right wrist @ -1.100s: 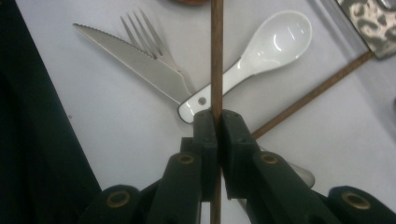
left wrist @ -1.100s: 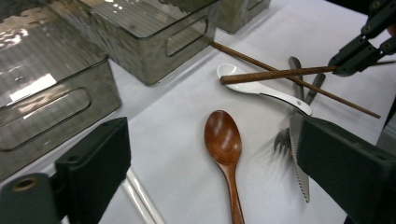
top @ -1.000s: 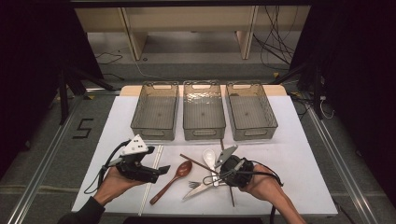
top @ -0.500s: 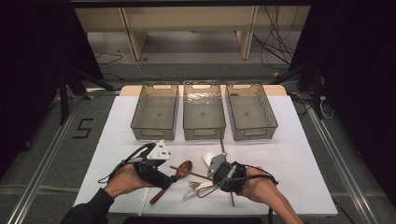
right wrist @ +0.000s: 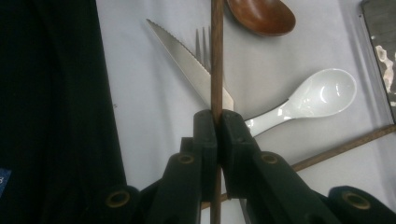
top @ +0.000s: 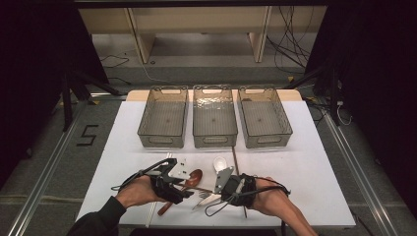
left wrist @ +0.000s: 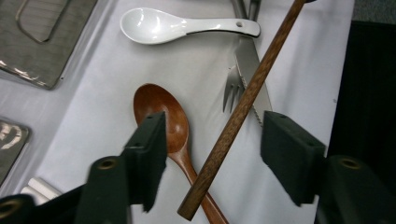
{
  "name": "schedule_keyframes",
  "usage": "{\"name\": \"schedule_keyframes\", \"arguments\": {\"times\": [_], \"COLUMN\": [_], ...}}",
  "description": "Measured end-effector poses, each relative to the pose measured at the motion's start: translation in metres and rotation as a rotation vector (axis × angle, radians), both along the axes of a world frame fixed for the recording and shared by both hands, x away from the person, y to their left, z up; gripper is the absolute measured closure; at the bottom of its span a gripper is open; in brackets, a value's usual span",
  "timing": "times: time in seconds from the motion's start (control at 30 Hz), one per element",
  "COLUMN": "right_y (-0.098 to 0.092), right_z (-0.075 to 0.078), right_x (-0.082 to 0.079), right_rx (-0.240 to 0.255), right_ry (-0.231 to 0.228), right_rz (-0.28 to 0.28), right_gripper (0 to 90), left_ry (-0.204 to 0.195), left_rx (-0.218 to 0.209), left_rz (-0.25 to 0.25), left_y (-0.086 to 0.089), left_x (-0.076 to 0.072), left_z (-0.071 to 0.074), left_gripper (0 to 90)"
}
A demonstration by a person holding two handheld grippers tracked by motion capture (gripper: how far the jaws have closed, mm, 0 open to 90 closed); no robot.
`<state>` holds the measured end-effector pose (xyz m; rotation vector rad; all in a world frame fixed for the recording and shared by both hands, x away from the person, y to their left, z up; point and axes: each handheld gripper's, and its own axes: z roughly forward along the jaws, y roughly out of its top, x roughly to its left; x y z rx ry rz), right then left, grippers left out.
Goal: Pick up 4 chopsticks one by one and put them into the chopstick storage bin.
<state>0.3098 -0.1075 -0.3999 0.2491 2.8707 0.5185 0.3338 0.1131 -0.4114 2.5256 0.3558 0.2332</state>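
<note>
A wooden chopstick (right wrist: pixel 216 60) is clamped between the pads of my right gripper (right wrist: pixel 217 123), which is shut on it and holds it over a knife (right wrist: pixel 187 65) and a fork (right wrist: pixel 203 39). Its far end (left wrist: pixel 243 107) reaches between the jaws of my left gripper (left wrist: pixel 217 140), crossing the handle of a wooden spoon (left wrist: pixel 163 112). The left jaws have just been closing, but their pads stand clear of the chopstick and spoon. In the high view the left gripper (top: pixel 186 191) and right gripper (top: pixel 216 189) face each other near the table's front edge.
A white ceramic spoon (left wrist: pixel 159 25) lies just beyond the cutlery. A second wooden chopstick (right wrist: pixel 345 147) lies on the white table by the right hand. Three clear bins stand in a row at the back: left (top: pixel 162 142), middle (top: pixel 215 143), right (top: pixel 268 142).
My left hand has moved right to the cutlery pile, and its jaws have narrowed around the chopstick's end. The right hand has stayed nearly in place, still gripping the chopstick.
</note>
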Motion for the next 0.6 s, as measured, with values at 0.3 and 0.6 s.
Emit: {"name": "schedule_keyframes", "arguments": {"times": [0.3,0.6], "right_y": [0.0029,0.0034], "right_z": [-0.0017,-0.0024], "right_x": [-0.0034,-0.0038], "right_rx": [-0.019,-0.019], "right_ry": [0.008,0.001], "right_rz": [0.026,0.058], "right_gripper": [86.1,86.0], "left_ry": [0.017,0.020], "left_rx": [0.040,0.061], "left_rz": [-0.054,-0.090], "left_y": [-0.0028,-0.0039], "left_x": [-0.0035,-0.0054], "left_z": [-0.0038,-0.0066], "left_gripper": [61.0,73.8]}}
